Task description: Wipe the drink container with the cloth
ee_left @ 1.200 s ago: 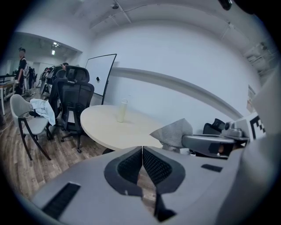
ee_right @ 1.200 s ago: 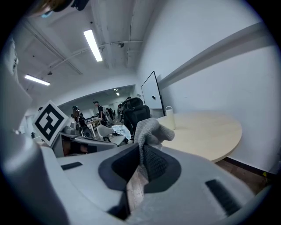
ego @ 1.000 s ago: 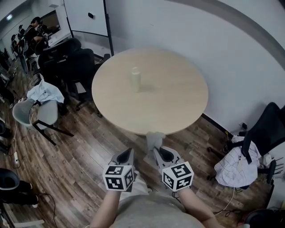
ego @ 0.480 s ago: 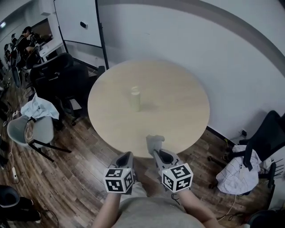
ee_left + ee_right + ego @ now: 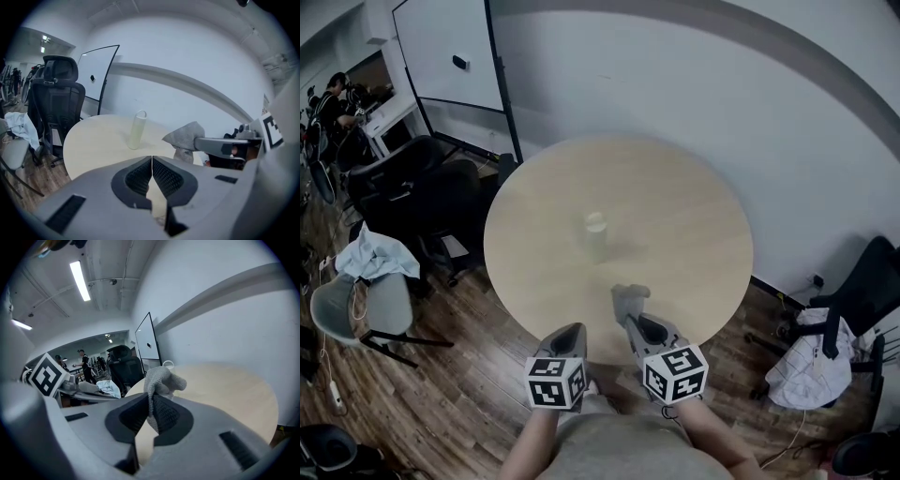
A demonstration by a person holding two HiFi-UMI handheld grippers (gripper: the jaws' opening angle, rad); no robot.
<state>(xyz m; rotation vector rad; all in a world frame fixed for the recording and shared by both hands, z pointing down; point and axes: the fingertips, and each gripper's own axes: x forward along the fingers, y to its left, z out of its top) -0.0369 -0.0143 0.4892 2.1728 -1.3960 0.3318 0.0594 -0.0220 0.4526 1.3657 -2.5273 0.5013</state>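
**Cloth [image 5: 161,379] clamped in right gripper [image 5: 151,401], drink container [image 5: 596,232] alone mid-counter**

Right gripper fingers [image 5: 165,414] are pinched on the grey cloth, which bunches up above the tips. Left gripper [image 5: 152,160] fingers are pressed together with nothing between them. Both grippers hang side by side at the near edge of the round counter [image 5: 694,216], the cloth just over that edge. The pale drink container stands upright near the counter's middle, well apart from both grippers. Black chairs [image 5: 422,187] stand beyond the left edge.

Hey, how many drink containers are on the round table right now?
1. The drink container stands upright near the middle of the round table, by itself. Nothing on the table could hide another.
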